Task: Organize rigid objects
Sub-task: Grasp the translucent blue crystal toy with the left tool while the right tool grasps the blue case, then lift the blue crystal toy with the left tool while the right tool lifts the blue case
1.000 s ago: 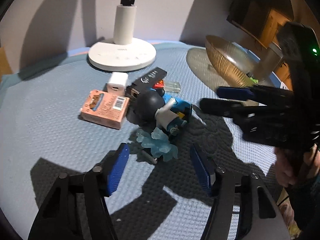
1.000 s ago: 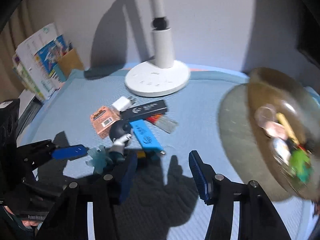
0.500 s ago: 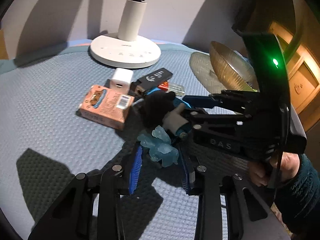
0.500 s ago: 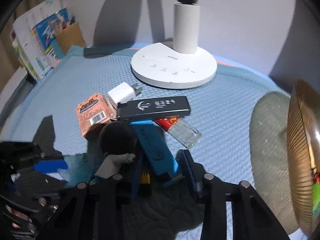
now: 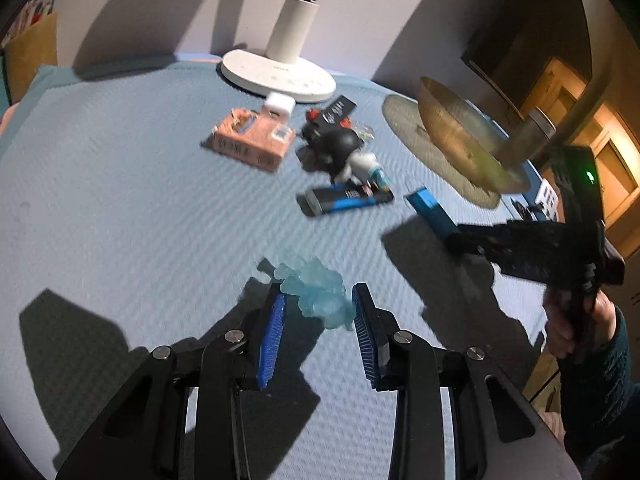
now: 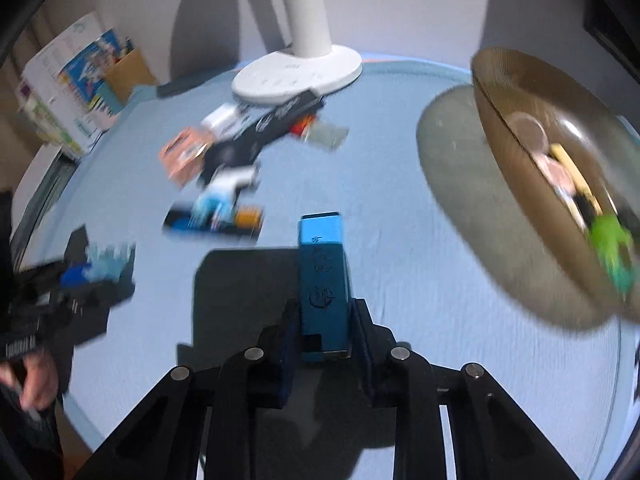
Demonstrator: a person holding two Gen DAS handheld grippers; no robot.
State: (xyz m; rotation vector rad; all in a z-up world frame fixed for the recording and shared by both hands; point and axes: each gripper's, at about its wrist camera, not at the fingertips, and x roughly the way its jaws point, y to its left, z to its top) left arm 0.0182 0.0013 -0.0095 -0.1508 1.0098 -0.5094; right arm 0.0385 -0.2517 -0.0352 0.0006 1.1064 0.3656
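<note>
My left gripper (image 5: 318, 308) is shut on a pale blue translucent crystal piece (image 5: 316, 290) and holds it above the blue mat. My right gripper (image 6: 324, 320) is shut on a blue rectangular stick (image 6: 323, 280), lifted off the mat; the stick also shows in the left wrist view (image 5: 430, 212). On the mat lie a black-and-white figure (image 5: 352, 156), a black-and-blue flat piece (image 5: 344, 200), an orange box (image 5: 252, 142), a white charger (image 5: 278, 106) and a black stick (image 5: 332, 114). A golden bowl (image 6: 504, 120) with several small items stands at the right.
A white lamp base (image 5: 278, 74) stands at the back of the blue mat (image 5: 120, 200). The bowl sits on a round grey coaster (image 6: 460, 184). Books and a brown box (image 6: 80, 80) stand beyond the mat's left edge.
Both grippers closed on their objects and pulled back from the pile: the left took the crystal piece, the right took the blue stick. The figure and flat piece shifted.
</note>
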